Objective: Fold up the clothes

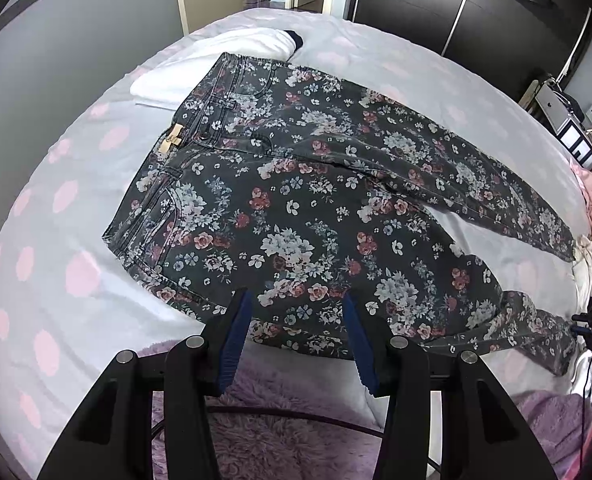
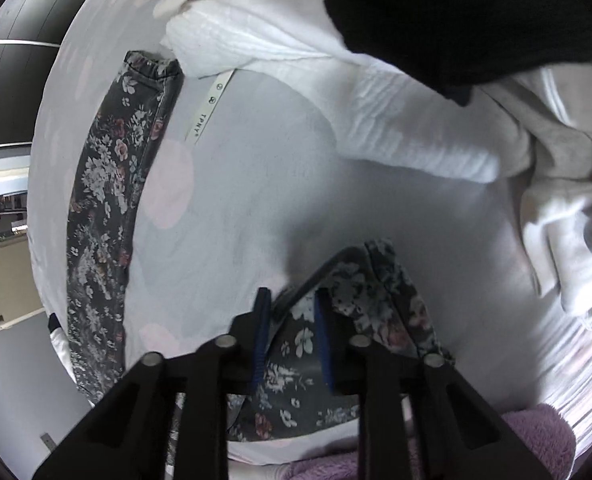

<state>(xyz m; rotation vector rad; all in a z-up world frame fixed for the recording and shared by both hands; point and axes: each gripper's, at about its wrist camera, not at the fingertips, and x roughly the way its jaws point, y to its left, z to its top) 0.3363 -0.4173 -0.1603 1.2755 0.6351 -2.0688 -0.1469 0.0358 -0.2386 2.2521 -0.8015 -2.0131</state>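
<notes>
Left wrist | left tool [image 1: 296,300] open above jeans [image 1: 296,200] edge | right tool [image 2: 290,300] grips hem [image 2: 348,280]

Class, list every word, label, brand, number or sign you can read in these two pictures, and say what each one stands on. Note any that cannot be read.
"TPNY": printed along the white ribbon strip lying on the bed sheet beside the floral jeans; two round symbols above it are too small to read.
Tan label at the jeans' waistband: too blurred to read.
Framed items on the far shelf: too small to read.
</notes>
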